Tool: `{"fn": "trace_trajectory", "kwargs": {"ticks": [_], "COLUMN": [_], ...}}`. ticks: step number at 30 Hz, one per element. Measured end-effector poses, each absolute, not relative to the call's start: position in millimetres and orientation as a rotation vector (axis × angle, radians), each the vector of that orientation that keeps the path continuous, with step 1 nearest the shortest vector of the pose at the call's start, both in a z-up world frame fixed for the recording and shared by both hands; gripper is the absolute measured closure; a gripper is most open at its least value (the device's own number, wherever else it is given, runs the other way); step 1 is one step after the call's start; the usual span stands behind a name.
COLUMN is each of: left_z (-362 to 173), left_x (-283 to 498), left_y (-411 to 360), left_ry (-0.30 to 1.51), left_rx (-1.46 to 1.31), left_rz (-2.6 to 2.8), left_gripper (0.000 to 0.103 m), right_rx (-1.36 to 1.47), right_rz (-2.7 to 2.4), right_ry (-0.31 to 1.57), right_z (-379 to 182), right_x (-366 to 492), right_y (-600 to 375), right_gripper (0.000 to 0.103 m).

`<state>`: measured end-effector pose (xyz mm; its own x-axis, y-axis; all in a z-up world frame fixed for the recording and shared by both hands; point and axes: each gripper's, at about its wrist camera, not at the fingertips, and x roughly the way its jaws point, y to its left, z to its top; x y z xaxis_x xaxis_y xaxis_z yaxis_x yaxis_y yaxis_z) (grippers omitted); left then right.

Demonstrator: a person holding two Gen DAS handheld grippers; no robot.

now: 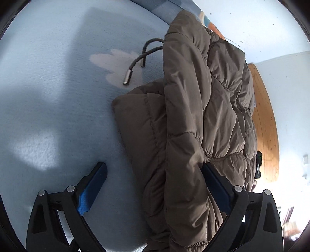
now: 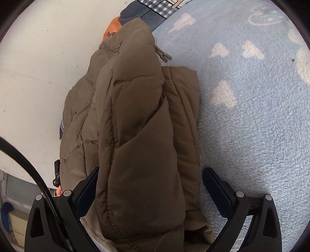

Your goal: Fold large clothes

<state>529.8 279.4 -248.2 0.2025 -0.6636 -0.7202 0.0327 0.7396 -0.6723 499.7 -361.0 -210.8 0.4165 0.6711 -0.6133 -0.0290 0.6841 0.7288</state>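
Observation:
A brown quilted puffer jacket [image 1: 193, 120] lies folded in a long bundle on a light blue carpet [image 1: 58, 97]. Its two drawstring cords with metal tips [image 1: 135, 64] trail out onto the carpet. My left gripper [image 1: 155, 174] stands open over the jacket's near end: the right finger [image 1: 213, 180] is against the padding and the left finger [image 1: 96, 180] is over bare carpet. In the right wrist view the jacket [image 2: 139, 135] fills the gap of my right gripper [image 2: 152, 178], which is open. The jacket bulges against that gripper's left finger [image 2: 91, 184] and stands clear of the right one [image 2: 215, 186].
The carpet [image 2: 251, 126] carries white shapes and runs wide to the right of the jacket. A pale floor [image 2: 38, 67] lies on its other side, with a checked blue cloth [image 2: 155, 7] and an orange patch [image 2: 111, 32] beyond. A wooden board [image 1: 267, 126] and a black cable [image 2: 29, 164] are near.

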Motion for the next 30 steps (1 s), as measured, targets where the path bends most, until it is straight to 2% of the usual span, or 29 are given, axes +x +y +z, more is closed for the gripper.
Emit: {"fn": "trace_trajectory", "kwargs": {"ticks": [8, 9, 10, 11, 12, 13, 14, 16, 20, 30], "left_z": [-243, -242, -240, -237, -233, -227, -221, -211, -186, -131], "left_x": [576, 579, 580, 582, 582, 581, 577, 568, 548, 453], "left_y": [253, 250, 249, 250, 251, 253, 255, 259, 259, 235], "left_ry": [1.375, 1.369, 1.362, 1.351, 1.338, 1.325, 1.314, 1.29, 1.217, 1.17], "left_rx": [-0.456, -0.449, -0.445, -0.452, -0.48, -0.489, -0.469, -0.447, -0.435, -0.404], "left_rz": [-0.61, -0.621, -0.628, -0.64, -0.663, -0.666, -0.663, -0.651, -0.613, -0.636], "left_gripper": [0.004, 0.005, 0.012, 0.028, 0.037, 0.046, 0.053, 0.06, 0.071, 0.072], "right_rx": [0.628, 0.621, 0.608, 0.609, 0.606, 0.577, 0.541, 0.487, 0.418, 0.315], "right_rz": [0.589, 0.594, 0.598, 0.615, 0.62, 0.618, 0.618, 0.616, 0.61, 0.61], "right_ry": [1.061, 1.06, 1.053, 1.041, 1.03, 1.021, 1.013, 0.993, 0.94, 0.837], "right_z": [-211, -210, -208, -206, -202, -196, -189, -174, -150, -89], "right_x": [528, 531, 532, 532, 531, 531, 524, 517, 509, 458], "right_y": [-330, -326, -323, -320, -314, -308, -307, -300, -293, -301], "right_gripper": [0.0, 0.004, 0.018, 0.027, 0.041, 0.051, 0.054, 0.064, 0.069, 0.072]}}
